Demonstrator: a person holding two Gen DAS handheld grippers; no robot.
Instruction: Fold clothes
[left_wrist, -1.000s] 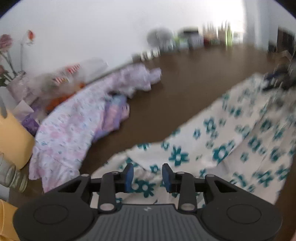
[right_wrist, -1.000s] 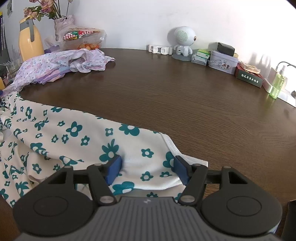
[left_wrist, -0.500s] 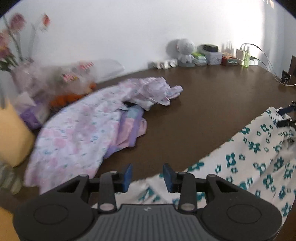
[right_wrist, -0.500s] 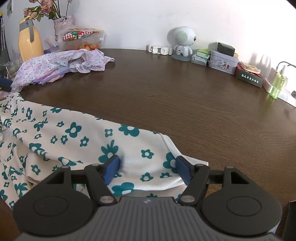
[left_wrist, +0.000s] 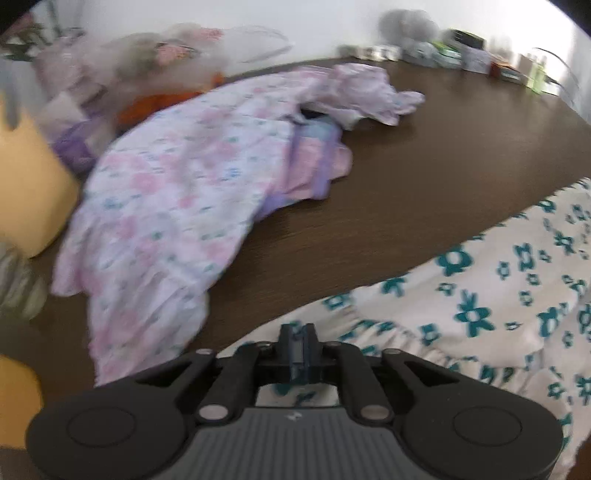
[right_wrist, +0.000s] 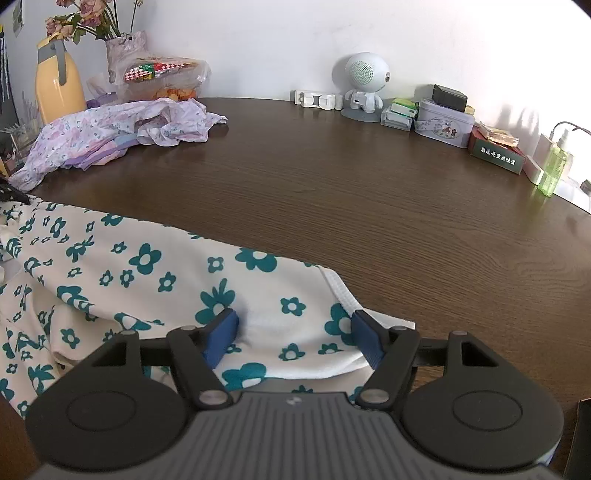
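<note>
Left tool (left_wrist: 297, 345) has just been closing, pads together at the teal-flowered garment's (left_wrist: 480, 302) edge; only the right view shows the right tool (right_wrist: 293, 338) apart, straddling its white hem.

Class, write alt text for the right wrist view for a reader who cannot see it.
The right gripper hangs open over a white garment with teal flowers on a dark wooden table. A crumpled lilac floral garment lies far left, and small items line the wall.
</note>
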